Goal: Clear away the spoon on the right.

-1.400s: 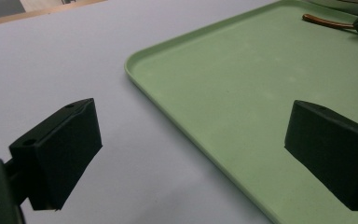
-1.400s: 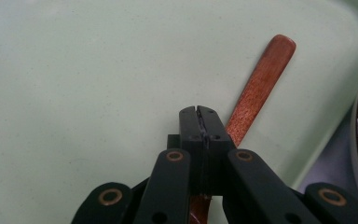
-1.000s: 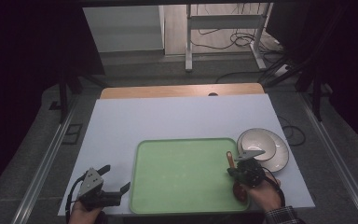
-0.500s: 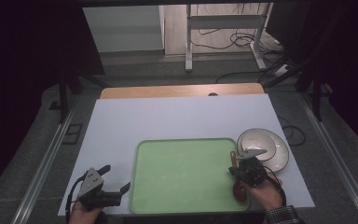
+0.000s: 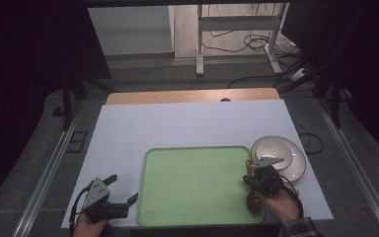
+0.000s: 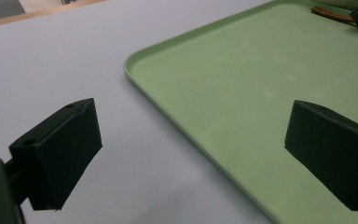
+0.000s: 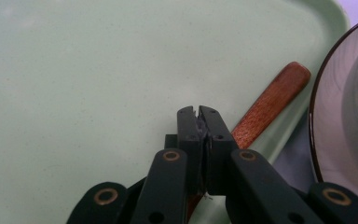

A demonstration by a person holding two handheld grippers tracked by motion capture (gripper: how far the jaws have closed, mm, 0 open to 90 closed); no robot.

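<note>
A wooden spoon [image 5: 250,197] lies along the right edge of the green tray [image 5: 192,185], its dark red bowl near the front corner. My right gripper [image 5: 254,177] hovers right over its handle. In the right gripper view the jaws [image 7: 198,113] are shut against each other, and the brown handle [image 7: 272,100] runs out from under them toward the upper right. My left gripper [image 5: 123,188] rests open on the white table just left of the tray, with nothing between its fingers [image 6: 60,149]. The tray's rim [image 6: 168,93] crosses between them.
White bowls [image 5: 279,155] with a dark rim [image 7: 349,93] sit just right of the tray, close to my right gripper. The white sheet [image 5: 187,126] covers the table up to a wooden strip [image 5: 192,95] at the back. A metal stand [image 5: 237,29] is on the floor beyond.
The right hand has shifted only slightly over the spoon at the tray's right edge. The left gripper has stayed where it was.
</note>
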